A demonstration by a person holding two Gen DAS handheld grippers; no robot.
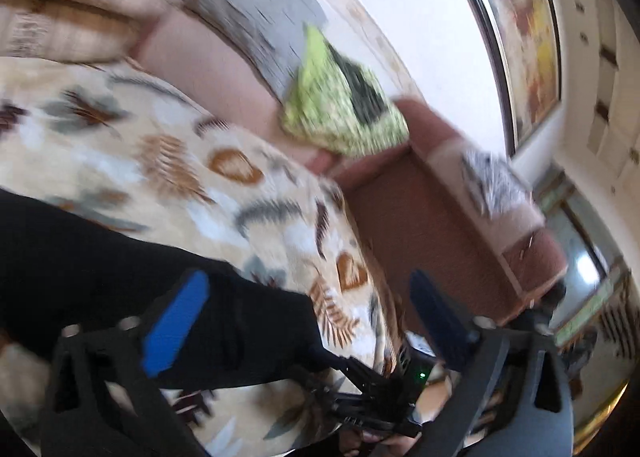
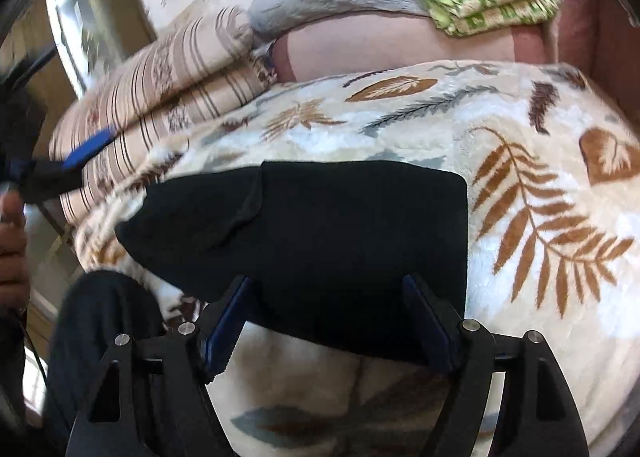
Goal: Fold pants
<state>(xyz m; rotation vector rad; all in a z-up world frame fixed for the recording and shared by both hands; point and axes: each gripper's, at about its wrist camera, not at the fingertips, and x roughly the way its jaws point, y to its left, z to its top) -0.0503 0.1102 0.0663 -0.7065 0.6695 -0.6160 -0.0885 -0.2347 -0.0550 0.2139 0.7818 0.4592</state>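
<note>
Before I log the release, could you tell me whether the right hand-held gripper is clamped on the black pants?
No, the right hand-held gripper stands open, its blue pads apart on either side of the folded black pants without pressing them.

The left gripper [image 1: 304,317] stood wide open at the bottom of the blurred frame, nothing between its blue pads [image 1: 176,323]. Black pants [image 1: 100,257] lay at lower left on a leaf-print blanket [image 1: 160,145]. A green cloth [image 1: 340,113] sat at upper centre.

Black pants [image 2: 320,233] on leaf-print blanket [image 2: 540,185]
</note>
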